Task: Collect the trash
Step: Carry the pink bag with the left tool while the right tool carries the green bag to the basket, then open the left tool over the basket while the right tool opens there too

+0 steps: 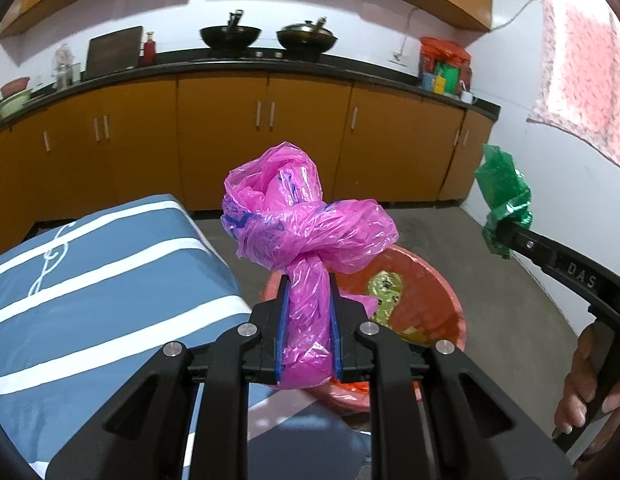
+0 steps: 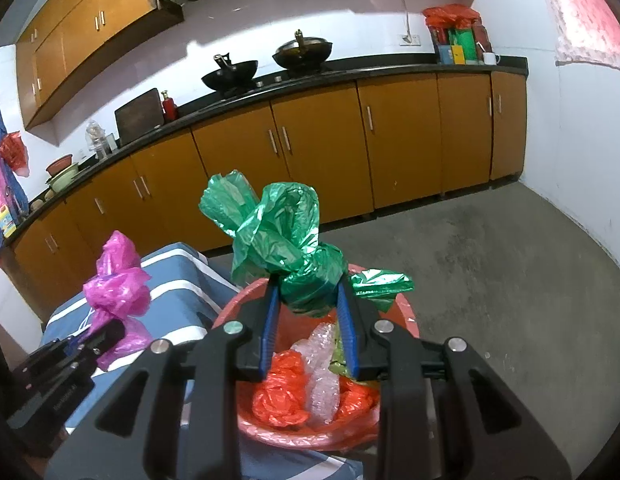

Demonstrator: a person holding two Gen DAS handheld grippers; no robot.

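2 knotted bags are held up: the left gripper clenches the pink bag, the right gripper the green bag. Judging by the red tub at 6 o'clock below, center each over it before releasing.

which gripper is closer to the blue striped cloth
Left. The left gripper, shut on the pink bag, is right at the blue striped cloth's edge. The right gripper, shut on the green bag, sits farther off over the red bin.
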